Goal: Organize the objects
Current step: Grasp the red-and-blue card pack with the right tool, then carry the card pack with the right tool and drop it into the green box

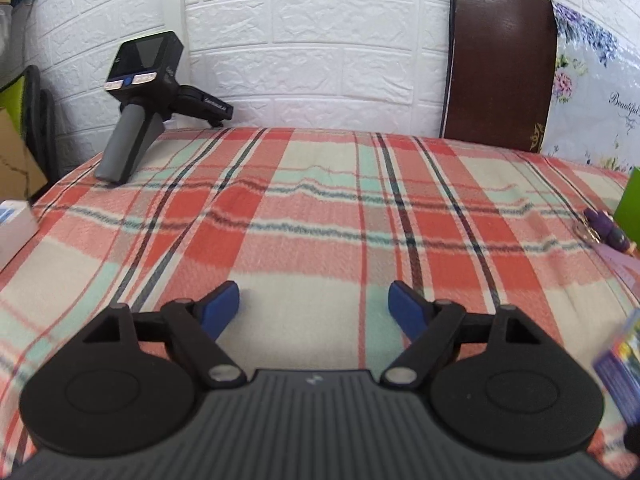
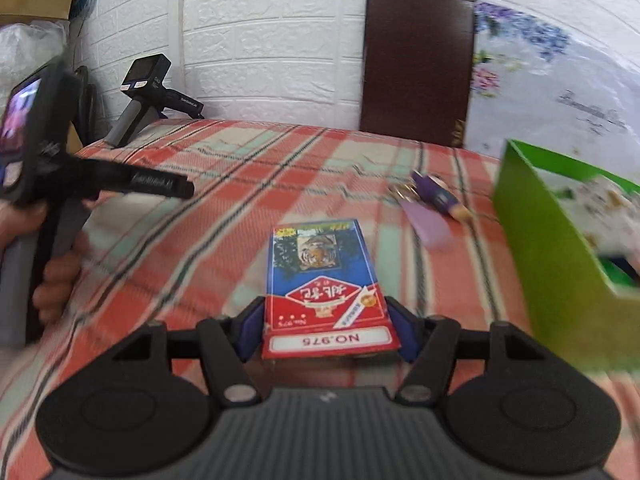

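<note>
Clamping a red-and-blue card box [image 2: 326, 292] by its two long sides, the right gripper [image 2: 328, 330] holds it over the plaid cloth [image 2: 224, 184], the tiger picture facing up. Just right of it stands a green box [image 2: 556, 248], and a purple keychain [image 2: 438, 194] lies on the cloth beyond. The left gripper [image 1: 314, 306] hovers over the cloth with its jaws apart and nothing between them. A third handheld gripper [image 1: 138, 104] rests at the far left corner.

Each black plastic claw [image 1: 314, 300] has a ribbed grey body, two round discs, silver rivets, and blue finger pads [image 1: 222, 306].
</note>
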The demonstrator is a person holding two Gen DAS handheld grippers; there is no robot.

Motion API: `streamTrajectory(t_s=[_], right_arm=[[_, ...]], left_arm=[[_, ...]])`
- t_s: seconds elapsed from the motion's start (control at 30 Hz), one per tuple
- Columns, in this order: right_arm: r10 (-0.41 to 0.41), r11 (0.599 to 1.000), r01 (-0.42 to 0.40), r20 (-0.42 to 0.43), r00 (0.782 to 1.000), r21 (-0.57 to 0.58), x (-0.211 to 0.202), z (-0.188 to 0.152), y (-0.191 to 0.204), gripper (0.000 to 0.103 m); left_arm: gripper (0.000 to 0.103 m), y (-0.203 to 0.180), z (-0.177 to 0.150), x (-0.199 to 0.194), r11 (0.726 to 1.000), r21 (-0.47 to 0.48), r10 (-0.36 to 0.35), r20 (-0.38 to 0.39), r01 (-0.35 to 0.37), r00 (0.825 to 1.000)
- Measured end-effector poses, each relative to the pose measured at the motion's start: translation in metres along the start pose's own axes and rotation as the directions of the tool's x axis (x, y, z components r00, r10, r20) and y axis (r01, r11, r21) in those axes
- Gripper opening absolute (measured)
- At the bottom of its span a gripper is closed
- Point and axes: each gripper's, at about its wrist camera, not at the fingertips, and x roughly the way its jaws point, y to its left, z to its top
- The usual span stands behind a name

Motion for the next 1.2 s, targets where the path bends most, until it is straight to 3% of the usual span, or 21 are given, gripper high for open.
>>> streamTrajectory(t_s=[0.07,0.13,0.17,0.23,0.3,0.37,0.5,0.53,0.57,0.6,0.67,0.77,0.9,1.0,1.13,1.2], right_arm=[[0.001,1.000,-0.001,0.004,1.000,0.018,-0.018,-0.014,-0.003,0.064],[0.020,0.999,-0.020,0.002,1.000,0.043,-0.030,-0.025,-0.007,0.079],[0.030,0.999,-0.030,0.006,1.000,0.040,-0.034,-0.028,-0.008,0.082],[0.028,1.000,-0.028,0.009,1.000,0.012,-0.037,-0.030,-0.007,0.082],[0.023,1.000,-0.023,0.010,1.000,0.011,-0.039,-0.030,-0.009,0.082],[0.022,1.000,-0.022,0.012,1.000,0.019,-0.039,-0.029,-0.011,0.082],[0.044,0.999,-0.044,-0.006,0.999,0.031,-0.027,-0.026,-0.017,0.080],[0.057,0.998,-0.057,0.002,0.998,0.036,-0.026,-0.026,-0.018,0.073],[0.072,0.997,-0.072,0.006,0.997,0.025,-0.026,-0.024,-0.018,0.060],[0.069,0.997,-0.069,0.000,0.998,0.019,-0.026,-0.023,-0.016,0.060],[0.075,0.997,-0.075,0.005,0.997,0.035,-0.028,-0.023,-0.020,0.059],[0.085,0.990,-0.088,0.032,0.996,0.108,-0.038,-0.021,-0.037,0.059],[0.035,0.988,-0.058,0.153,0.988,0.145,-0.065,-0.005,-0.058,0.059],[-0.045,0.989,0.011,0.236,0.971,0.145,-0.078,0.008,-0.076,0.059],[-0.127,0.980,0.082,0.261,0.957,0.179,-0.075,0.018,-0.109,0.059],[-0.162,0.975,0.115,0.257,0.953,0.188,-0.068,0.022,-0.123,0.060]], left_arm=[[0.082,-0.006,-0.006,-0.021,0.998,-0.046,-0.031,-0.041,0.029,0.999],[0.080,-0.013,-0.012,-0.045,0.986,-0.118,-0.127,-0.082,0.117,0.989],[0.077,-0.017,-0.015,-0.056,0.971,-0.171,-0.189,-0.106,0.169,0.976],[0.073,-0.026,-0.019,-0.070,0.929,-0.255,-0.314,-0.163,0.267,0.936],[0.064,-0.045,-0.022,-0.079,0.902,-0.259,-0.404,-0.225,0.345,0.887],[0.064,-0.064,-0.022,-0.083,0.901,-0.223,-0.424,-0.263,0.373,0.867],[0.063,-0.093,-0.025,-0.074,0.910,-0.185,-0.411,-0.292,0.371,0.864],[0.060,-0.098,-0.025,-0.073,0.915,-0.171,-0.401,-0.280,0.366,0.872],[0.045,-0.103,-0.023,-0.073,0.911,-0.156,-0.411,-0.272,0.382,0.870],[0.034,-0.107,-0.022,-0.073,0.891,-0.168,-0.453,-0.280,0.421,0.846],[0.033,-0.112,-0.017,-0.074,0.897,-0.170,-0.442,-0.302,0.408,0.845],[0.024,-0.121,-0.004,-0.086,0.884,-0.146,-0.468,-0.285,0.445,0.837],[0.023,-0.144,0.030,-0.115,0.856,-0.075,-0.515,-0.193,0.511,0.835],[0.023,-0.171,0.054,-0.125,0.831,-0.003,-0.550,-0.146,0.556,0.822],[0.023,-0.214,0.073,-0.117,0.815,0.050,-0.566,-0.142,0.577,0.812],[0.023,-0.236,0.077,-0.109,0.817,0.090,-0.556,-0.146,0.570,0.819]])
